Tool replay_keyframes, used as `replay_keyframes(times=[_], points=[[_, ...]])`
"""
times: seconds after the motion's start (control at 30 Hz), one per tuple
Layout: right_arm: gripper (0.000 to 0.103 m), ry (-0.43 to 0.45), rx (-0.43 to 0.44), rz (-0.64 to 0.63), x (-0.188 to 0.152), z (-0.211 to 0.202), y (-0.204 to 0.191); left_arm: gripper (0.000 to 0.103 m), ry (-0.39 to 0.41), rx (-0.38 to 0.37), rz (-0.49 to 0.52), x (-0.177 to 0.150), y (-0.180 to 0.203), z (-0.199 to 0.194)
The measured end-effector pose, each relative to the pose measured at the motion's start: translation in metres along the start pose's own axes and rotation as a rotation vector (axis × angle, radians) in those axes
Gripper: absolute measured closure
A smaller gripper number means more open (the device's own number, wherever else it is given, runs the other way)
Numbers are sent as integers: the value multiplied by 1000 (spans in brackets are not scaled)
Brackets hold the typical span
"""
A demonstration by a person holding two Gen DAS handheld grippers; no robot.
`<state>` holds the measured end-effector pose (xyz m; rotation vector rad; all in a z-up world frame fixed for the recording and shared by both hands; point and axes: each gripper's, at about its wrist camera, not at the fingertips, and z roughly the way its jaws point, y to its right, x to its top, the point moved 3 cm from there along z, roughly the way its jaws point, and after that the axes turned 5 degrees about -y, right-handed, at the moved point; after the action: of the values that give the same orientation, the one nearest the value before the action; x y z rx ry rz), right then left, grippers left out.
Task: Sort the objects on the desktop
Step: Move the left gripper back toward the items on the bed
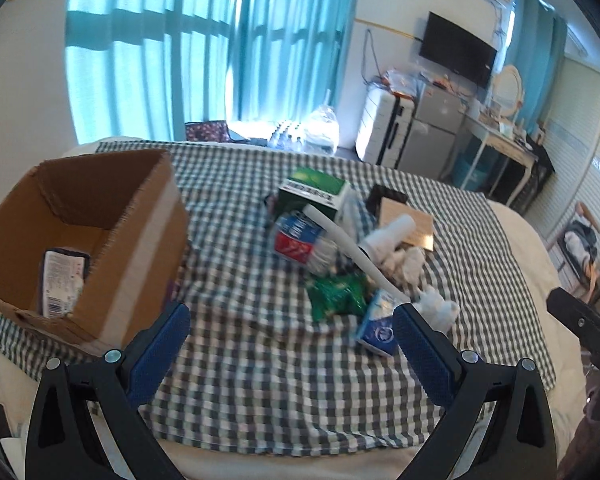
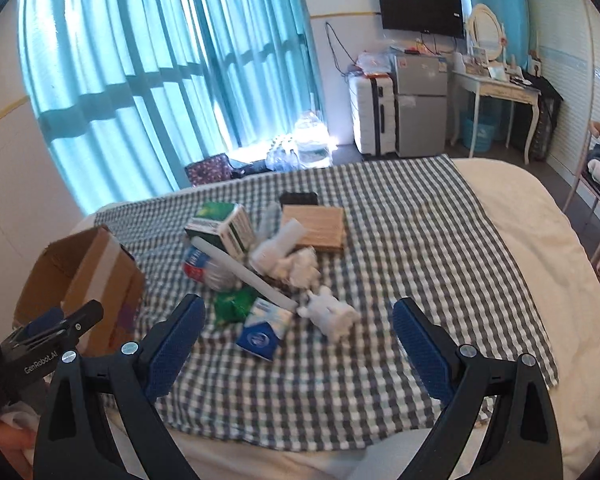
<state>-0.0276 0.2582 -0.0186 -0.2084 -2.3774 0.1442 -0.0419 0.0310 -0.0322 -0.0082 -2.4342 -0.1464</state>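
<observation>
You are in a bedroom with teal curtains (image 2: 172,80) over a wide window and a dark screen (image 2: 420,10) on the far wall; the work surface is a bed spread with a checked cloth (image 1: 260,380).

In the left wrist view, your left gripper (image 1: 292,322) has its jaws released and spread wide, with only cloth between the blue pads. An open cardboard box (image 1: 140,240) stands at about 10 o'clock from it, and a dark packet with a white label (image 1: 62,280) lies on its floor. The pile of things to sort sits at about 1 o'clock. It holds a green and white carton (image 1: 316,190), a red and blue squeezed tube (image 1: 300,238), a long white stick (image 1: 352,248) laid slantwise across the heap, a white bottle (image 1: 388,234), a green wrapper (image 1: 336,294), a small blue and white box (image 1: 380,326) and crumpled white tissue (image 1: 404,262). A tan flat board (image 1: 410,224) lies at the heap's far right edge, with a black item (image 1: 388,196) just behind it.

In the right wrist view, your right gripper (image 2: 300,322) is likewise released, jaws wide and holding nothing. The pile lies at 12 o'clock, and a small white figure (image 2: 334,314) lies nearest, between the jaw tips. The box is at 9 o'clock, with the left gripper in front of it.
</observation>
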Motion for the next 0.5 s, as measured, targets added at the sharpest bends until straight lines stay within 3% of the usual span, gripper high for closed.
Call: replay_keyframes(times=[0.2, 0.5], points=[[8, -44, 15, 35, -9, 30, 14, 0, -25, 0, 79, -19, 30, 21], [8, -134, -23, -2, -23, 84, 16, 0, -111, -35, 110, -38, 55, 70]])
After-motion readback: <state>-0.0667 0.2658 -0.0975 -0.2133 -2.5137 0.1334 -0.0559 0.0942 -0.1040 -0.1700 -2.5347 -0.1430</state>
